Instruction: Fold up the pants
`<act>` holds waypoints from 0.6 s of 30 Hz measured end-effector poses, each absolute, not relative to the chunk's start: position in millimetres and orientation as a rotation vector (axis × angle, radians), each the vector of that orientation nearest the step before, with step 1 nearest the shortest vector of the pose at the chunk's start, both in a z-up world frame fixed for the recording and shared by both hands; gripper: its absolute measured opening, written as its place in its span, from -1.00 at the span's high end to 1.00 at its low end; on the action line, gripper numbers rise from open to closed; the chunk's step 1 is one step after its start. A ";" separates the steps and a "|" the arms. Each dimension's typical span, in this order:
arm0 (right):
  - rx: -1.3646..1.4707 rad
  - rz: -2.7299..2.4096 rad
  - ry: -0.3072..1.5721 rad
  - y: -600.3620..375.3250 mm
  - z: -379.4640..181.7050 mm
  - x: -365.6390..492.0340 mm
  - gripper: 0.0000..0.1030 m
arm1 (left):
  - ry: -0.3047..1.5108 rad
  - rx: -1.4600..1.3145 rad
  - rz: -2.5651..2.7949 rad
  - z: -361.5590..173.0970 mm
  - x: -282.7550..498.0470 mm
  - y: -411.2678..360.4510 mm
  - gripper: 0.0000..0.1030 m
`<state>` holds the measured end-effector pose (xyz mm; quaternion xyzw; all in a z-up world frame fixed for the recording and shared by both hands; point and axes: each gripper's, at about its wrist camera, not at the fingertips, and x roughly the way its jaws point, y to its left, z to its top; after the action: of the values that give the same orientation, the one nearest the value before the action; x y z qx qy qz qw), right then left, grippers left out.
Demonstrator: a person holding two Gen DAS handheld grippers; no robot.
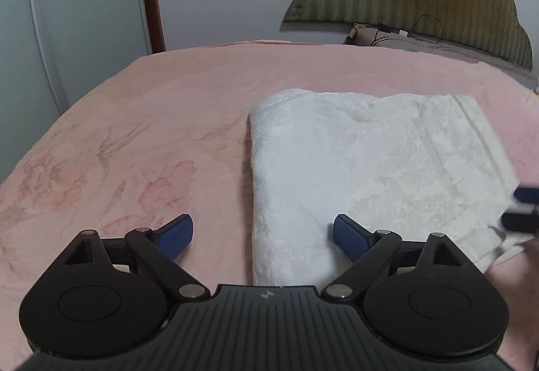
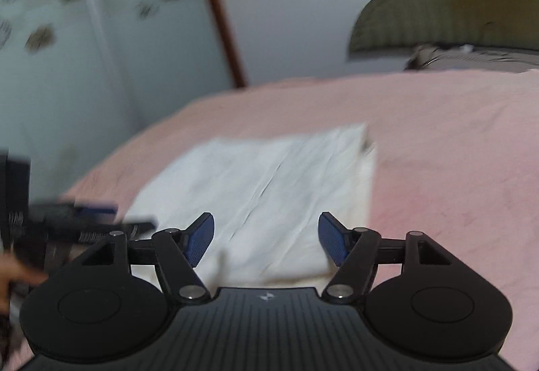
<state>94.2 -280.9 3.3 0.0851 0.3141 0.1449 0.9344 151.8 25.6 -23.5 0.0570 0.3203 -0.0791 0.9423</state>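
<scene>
White plush folded pants [image 1: 370,169] lie ahead of your left gripper [image 1: 262,236] and right gripper [image 2: 266,236], both spread empty; smooth edges before lifting away.

I can read no words, numbers or brand names anywhere in either view. The only sign I find is a small pale emblem at 6 o'clock on the black ribbed body of the left gripper [image 1: 263,238], and the same emblem on the right gripper [image 2: 266,238]. It carries no letters that I can make out.
</scene>
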 end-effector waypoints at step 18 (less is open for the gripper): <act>0.306 0.327 0.613 -238.4 50.4 8.1 -0.92 | 0.723 0.062 -0.195 -50.6 72.8 14.0 -0.89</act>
<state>8.1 -238.4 50.4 0.1494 0.2990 0.1598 0.9288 72.8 14.0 -50.6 0.0301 0.3529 -0.0954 0.9303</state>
